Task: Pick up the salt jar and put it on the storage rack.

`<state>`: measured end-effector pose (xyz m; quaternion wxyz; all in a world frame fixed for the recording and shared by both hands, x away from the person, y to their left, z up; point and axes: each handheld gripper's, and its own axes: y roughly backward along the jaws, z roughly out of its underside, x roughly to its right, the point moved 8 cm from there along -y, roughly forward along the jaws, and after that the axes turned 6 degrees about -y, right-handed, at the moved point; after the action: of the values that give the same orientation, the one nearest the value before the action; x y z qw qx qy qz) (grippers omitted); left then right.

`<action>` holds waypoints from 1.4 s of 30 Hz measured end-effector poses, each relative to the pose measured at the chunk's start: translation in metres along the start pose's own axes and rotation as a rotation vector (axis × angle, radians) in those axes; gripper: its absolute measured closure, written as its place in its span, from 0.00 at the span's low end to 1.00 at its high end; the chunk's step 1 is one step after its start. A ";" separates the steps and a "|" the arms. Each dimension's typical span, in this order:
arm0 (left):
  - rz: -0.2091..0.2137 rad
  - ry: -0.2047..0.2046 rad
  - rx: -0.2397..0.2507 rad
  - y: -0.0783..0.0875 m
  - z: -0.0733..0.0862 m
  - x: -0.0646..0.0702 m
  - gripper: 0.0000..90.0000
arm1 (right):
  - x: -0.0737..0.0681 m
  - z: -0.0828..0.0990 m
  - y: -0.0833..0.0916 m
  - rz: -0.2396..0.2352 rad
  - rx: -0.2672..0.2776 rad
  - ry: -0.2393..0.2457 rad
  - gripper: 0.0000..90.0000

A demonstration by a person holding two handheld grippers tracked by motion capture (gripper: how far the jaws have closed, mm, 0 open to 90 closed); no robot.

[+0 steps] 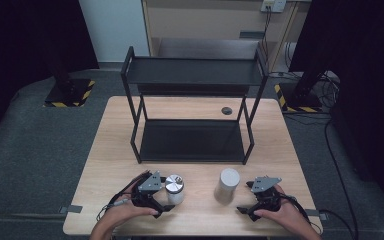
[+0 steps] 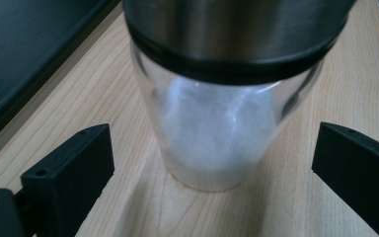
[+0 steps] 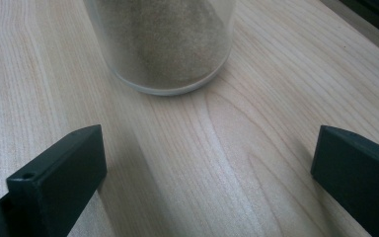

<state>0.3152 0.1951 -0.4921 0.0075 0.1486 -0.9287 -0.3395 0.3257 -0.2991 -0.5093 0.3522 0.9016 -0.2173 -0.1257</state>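
Observation:
A clear glass jar [image 2: 212,143] with a steel lid and white powder inside stands on the wooden table [image 1: 200,172], near its front edge. My left gripper [image 2: 214,148] is open, one jaw on each side of the jar's base, touching nothing. From above, the left gripper [image 1: 156,196] sits just left of that jar [image 1: 175,189]. A second, frosted jar [image 3: 163,44] holds tan grains. My right gripper [image 3: 209,148] is open a short way in front of it, over bare wood. In the high view the right gripper [image 1: 258,198] is right of this jar [image 1: 228,184].
A black two-tier metal shelf [image 1: 195,72] stands at the middle and back of the table, both tiers bare. A round cable hole [image 1: 226,110] lies behind it. Cables trail from both grippers toward the front edge. Grey carpet surrounds the table.

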 end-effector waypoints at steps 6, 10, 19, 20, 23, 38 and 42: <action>0.008 -0.013 0.023 -0.009 -0.005 0.002 0.01 | 0.000 0.000 0.000 0.000 0.000 0.000 0.01; 0.007 -0.010 0.040 -0.012 -0.007 0.002 0.02 | 0.000 0.000 0.000 0.000 0.000 0.000 0.01; -0.003 0.007 0.064 -0.016 -0.006 0.003 0.08 | 0.000 0.000 0.000 0.000 0.000 0.000 0.01; -0.002 0.008 0.063 -0.016 -0.006 0.002 0.08 | 0.000 0.000 0.000 0.000 0.000 0.000 0.01; -0.005 0.016 0.077 -0.018 -0.006 0.001 0.10 | 0.000 0.000 0.000 0.000 0.000 0.000 0.01; 0.000 0.031 0.105 -0.023 -0.004 0.001 0.21 | 0.000 0.000 0.000 0.000 0.000 0.000 0.01; -0.004 0.038 0.119 -0.023 -0.002 -0.001 0.26 | 0.000 0.000 0.000 0.000 0.000 0.000 0.01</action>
<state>0.3223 0.1772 -0.5045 0.0156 0.1571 -0.9466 -0.2810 0.3257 -0.2991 -0.5092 0.3522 0.9016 -0.2172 -0.1256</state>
